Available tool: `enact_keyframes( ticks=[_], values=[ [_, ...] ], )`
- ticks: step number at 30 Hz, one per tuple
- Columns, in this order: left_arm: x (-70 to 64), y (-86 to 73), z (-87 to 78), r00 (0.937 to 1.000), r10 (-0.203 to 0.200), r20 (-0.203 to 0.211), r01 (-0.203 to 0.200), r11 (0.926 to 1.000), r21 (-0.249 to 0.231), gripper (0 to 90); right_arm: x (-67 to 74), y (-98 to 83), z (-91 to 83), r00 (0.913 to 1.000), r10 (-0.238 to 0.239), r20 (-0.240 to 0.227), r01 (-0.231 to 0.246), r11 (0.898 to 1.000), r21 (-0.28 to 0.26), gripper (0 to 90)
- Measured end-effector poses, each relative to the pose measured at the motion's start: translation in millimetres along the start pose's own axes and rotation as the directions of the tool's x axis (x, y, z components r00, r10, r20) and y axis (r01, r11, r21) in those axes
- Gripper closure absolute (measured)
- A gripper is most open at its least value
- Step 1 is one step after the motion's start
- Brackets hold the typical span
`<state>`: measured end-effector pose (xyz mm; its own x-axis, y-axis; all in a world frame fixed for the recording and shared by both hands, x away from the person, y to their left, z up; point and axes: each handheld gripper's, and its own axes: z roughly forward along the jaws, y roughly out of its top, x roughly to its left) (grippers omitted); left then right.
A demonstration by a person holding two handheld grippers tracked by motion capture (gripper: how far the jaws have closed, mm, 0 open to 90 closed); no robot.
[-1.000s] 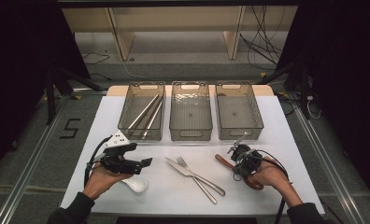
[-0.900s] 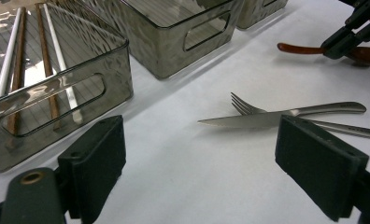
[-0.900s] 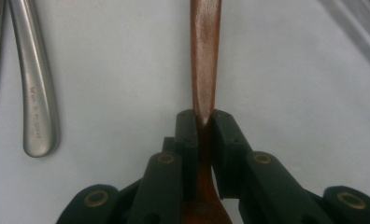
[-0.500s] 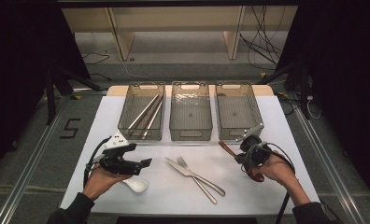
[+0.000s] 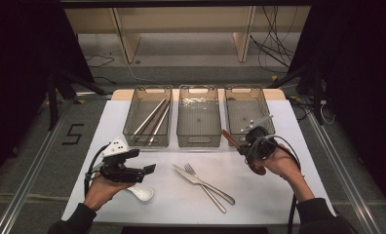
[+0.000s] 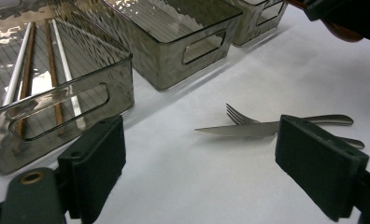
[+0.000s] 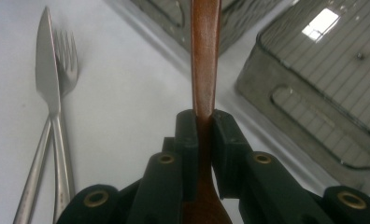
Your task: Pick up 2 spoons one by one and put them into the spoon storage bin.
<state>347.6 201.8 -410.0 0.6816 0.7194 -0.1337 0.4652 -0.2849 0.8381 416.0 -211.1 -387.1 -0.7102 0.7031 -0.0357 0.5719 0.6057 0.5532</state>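
Observation:
My right gripper (image 5: 244,144) is shut on a brown wooden spoon (image 5: 229,138), held off the table just in front of the right-hand bin (image 5: 243,88). In the right gripper view the pads (image 7: 187,135) pinch the spoon's handle (image 7: 205,65), which runs straight up past the bin's corner. My left gripper (image 5: 149,168) rests low at the table's front left, jaws wide apart and nothing between them; its pads (image 6: 96,163) frame bare white table. A white spoon (image 5: 141,193) lies just beside the left hand. A knife (image 5: 196,179) and a fork (image 5: 205,187) lie crossed at the front middle.
Three clear grey bins stand in a row at the back. The left bin (image 5: 147,145) holds several chopsticks (image 5: 152,119); the middle bin (image 5: 199,141) and the right one look bare. The white table (image 5: 288,190) has free room on the right.
The right gripper has lifted the wooden spoon off the table and carried it up and away toward the right-hand bin. The left gripper has stayed put.

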Motion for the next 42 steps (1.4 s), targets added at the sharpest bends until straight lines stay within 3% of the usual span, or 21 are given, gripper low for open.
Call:
enact_keyframes(
  ticks=[9, 16, 42],
  values=[
    [1.6, -1.4, -0.9, 0.9999, -0.001, -0.01, 0.001, 0.9999, 0.013, 15.5, 0.7, 29.7, 7.0, 1.0, -0.002, -0.005, 0.002, 0.999, -0.035, 82.3],
    [3.5, -2.8, -5.7, 0.9999, -0.011, -0.012, 0.011, 0.9999, -0.004, 15.6, 2.2, 51.1, 11.2, 1.0, -0.002, 0.001, 0.002, 0.998, -0.064, 82.2],
    [4.6, -6.6, -9.6, 0.9999, -0.011, -0.012, 0.011, 0.9999, -0.001, 15.6, 6.2, 117.7, 31.6, 0.9999, 0.008, 0.011, -0.006, 0.995, -0.096, 82.1]
  ],
)
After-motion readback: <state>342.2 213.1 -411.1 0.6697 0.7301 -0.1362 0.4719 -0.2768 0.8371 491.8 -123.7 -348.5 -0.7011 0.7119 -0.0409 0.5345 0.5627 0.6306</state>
